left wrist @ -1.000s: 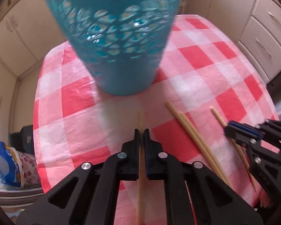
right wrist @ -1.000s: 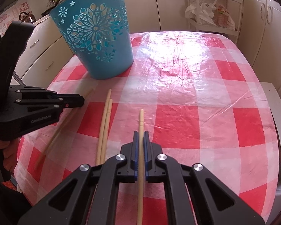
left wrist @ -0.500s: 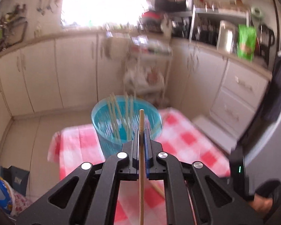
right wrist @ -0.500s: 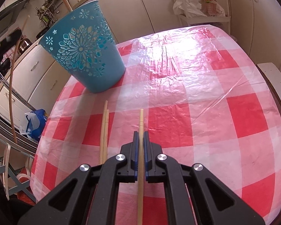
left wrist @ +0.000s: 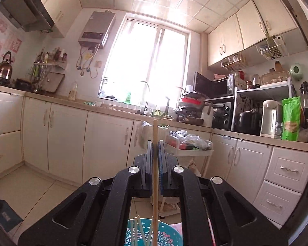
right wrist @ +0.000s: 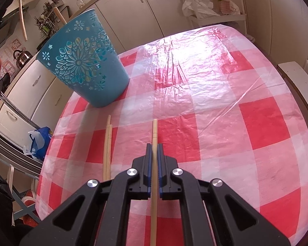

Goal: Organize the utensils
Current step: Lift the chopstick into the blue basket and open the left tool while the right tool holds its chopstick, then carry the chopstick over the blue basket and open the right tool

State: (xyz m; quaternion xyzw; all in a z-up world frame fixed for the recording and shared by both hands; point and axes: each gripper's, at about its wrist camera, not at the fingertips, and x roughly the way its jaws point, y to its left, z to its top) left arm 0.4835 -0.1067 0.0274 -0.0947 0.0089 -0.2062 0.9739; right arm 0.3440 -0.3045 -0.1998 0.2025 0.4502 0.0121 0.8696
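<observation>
- Left wrist view: left hand-held gripper [left wrist: 154, 143] clamping one chopstick [left wrist: 155, 164] upright, hanging its lower end over the teal basket [left wrist: 170, 234] below, likely for dropping in beside the chopsticks standing there.
- Right wrist view: right hand-held gripper [right wrist: 153, 146] pinching another chopstick [right wrist: 154, 132] lengthwise above the table [right wrist: 256, 123], pointing toward the basket; loose pair [right wrist: 107, 143] lying just beside, awaiting pickup.

The right tongs [right wrist: 153, 147] clamp one chopstick [right wrist: 154, 135] above the checkered tabletop [right wrist: 215, 106]. Two more chopsticks [right wrist: 107, 147] lie side by side just to its left, near the upright blue basket [right wrist: 82, 59].
</observation>
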